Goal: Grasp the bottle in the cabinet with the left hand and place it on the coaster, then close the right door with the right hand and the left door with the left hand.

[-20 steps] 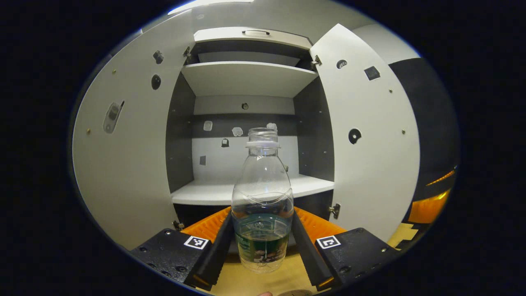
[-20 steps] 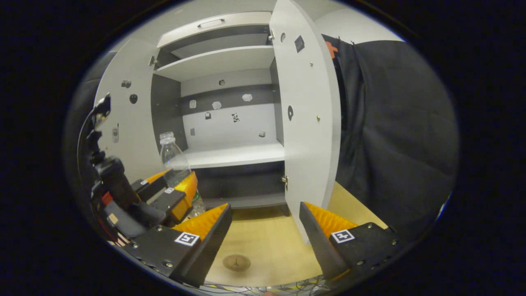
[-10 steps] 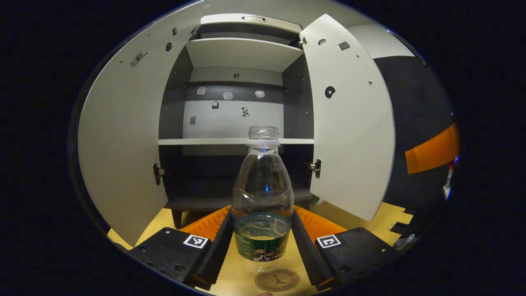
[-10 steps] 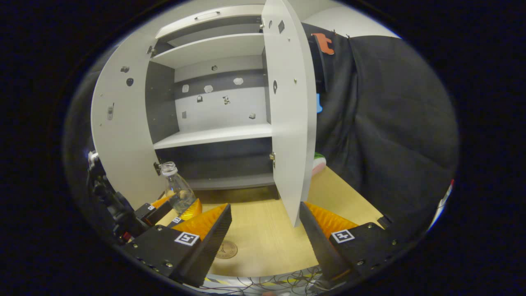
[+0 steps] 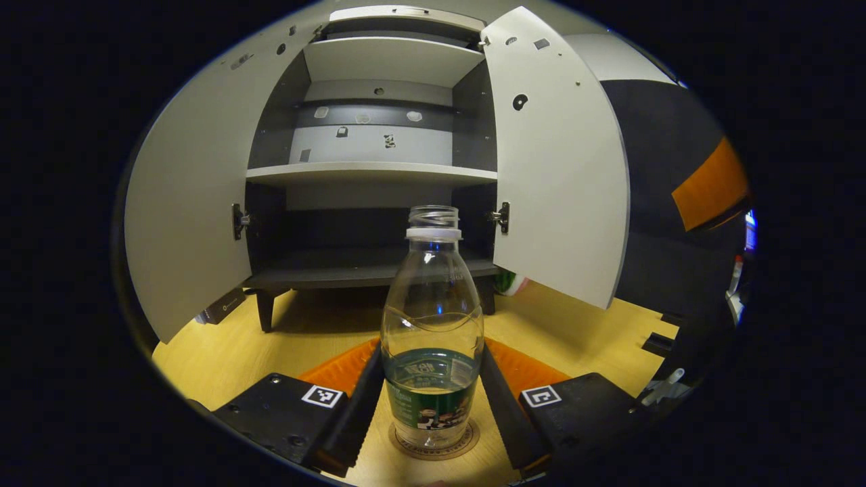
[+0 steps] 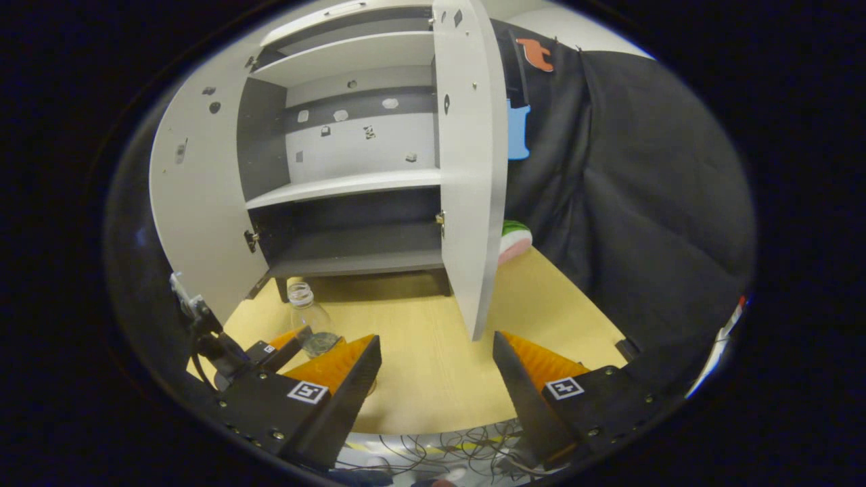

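Bottle on coaster, cabinet doors open.
L gripper view, btm centre: left gripper (image 5: 433, 396) jaws clamped on bottle (image 5: 432, 325), upright on coaster (image 5: 434, 446), bench (image 5: 270, 345). R gripper view: right gripper (image 6: 436, 379) jaws apart, empty; right door (image 6: 470, 162) centre, left door (image 6: 196, 203) left.

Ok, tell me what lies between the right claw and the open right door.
Only bare wooden table, seen in the right gripper view, lies between the right claw and the right door.

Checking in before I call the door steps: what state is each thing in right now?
Bottle: upright, uncapped, on the coaster.
Left claw: shut on the bottle.
Right claw: open, holding nothing.
Right door: open.
Left door: open.
Cabinet: shelves bare.
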